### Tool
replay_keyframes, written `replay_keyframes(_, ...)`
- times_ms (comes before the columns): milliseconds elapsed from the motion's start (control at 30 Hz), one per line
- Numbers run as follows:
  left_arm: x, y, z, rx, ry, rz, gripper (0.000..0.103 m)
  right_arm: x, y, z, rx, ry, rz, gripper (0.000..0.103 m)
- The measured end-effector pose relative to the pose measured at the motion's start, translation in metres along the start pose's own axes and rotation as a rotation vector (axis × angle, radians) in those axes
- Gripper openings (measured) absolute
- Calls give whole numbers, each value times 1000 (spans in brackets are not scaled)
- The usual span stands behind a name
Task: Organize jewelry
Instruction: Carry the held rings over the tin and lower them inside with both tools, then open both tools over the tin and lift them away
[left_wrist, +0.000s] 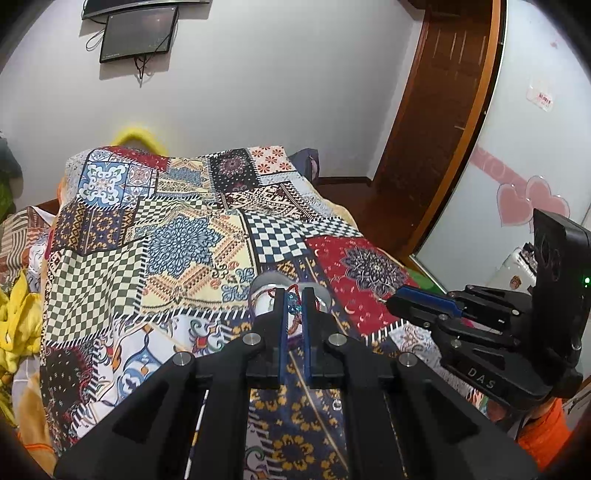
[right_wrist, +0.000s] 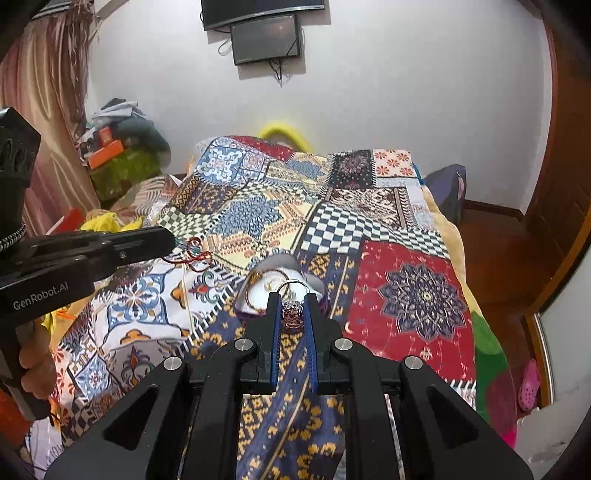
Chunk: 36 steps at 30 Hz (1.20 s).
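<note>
My left gripper (left_wrist: 293, 295) is shut on a red cord bracelet with blue beads (left_wrist: 294, 308), held above the patchwork bedspread (left_wrist: 184, 240). In the right wrist view the same left gripper (right_wrist: 171, 240) reaches in from the left, and the red cord bracelet (right_wrist: 192, 254) dangles from its tip. My right gripper (right_wrist: 292, 297) is shut on an ornate ring (right_wrist: 291, 314) with a jewelled top. Just beyond it lies a heart-shaped jewelry box (right_wrist: 275, 263) with a white inside, holding a gold chain. In the left wrist view the box (left_wrist: 264, 286) is mostly hidden behind the fingers, and the right gripper (left_wrist: 389, 301) hovers at the right.
The bedspread (right_wrist: 406, 295) covers a bed that drops off at the right to a wooden floor (right_wrist: 491, 236). Yellow clothes (left_wrist: 18, 325) lie at the left. A cluttered pile (right_wrist: 118, 147) stands by the curtain. A dark monitor (right_wrist: 264, 38) hangs on the far wall.
</note>
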<state>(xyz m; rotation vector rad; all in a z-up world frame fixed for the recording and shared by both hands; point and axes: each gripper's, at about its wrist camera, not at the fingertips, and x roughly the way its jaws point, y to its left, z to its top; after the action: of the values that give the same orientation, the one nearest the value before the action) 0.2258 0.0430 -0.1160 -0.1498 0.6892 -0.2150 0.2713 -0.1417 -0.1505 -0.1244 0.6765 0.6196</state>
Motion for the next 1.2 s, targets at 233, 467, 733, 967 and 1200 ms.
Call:
replay_keyframes(233, 25, 2, 8, 9, 6, 19, 5, 22, -3, 6, 5, 5, 22, 10)
replay_keyframes(467, 58, 11, 5, 2, 58, 11, 5, 55, -8, 6, 17, 53, 38, 11)
replay_keyframes(733, 93, 18, -5, 11, 135, -4, 5, 86, -23, 11, 27, 134, 77, 11)
replay_keyframes(967, 111, 24, -11, -8, 186, -34, 5, 99, -24, 12, 13, 184, 108, 11)
replay_keyframes(1200, 114, 25, -11, -4, 200, -44, 5, 108, -24, 9, 10, 213, 114, 11)
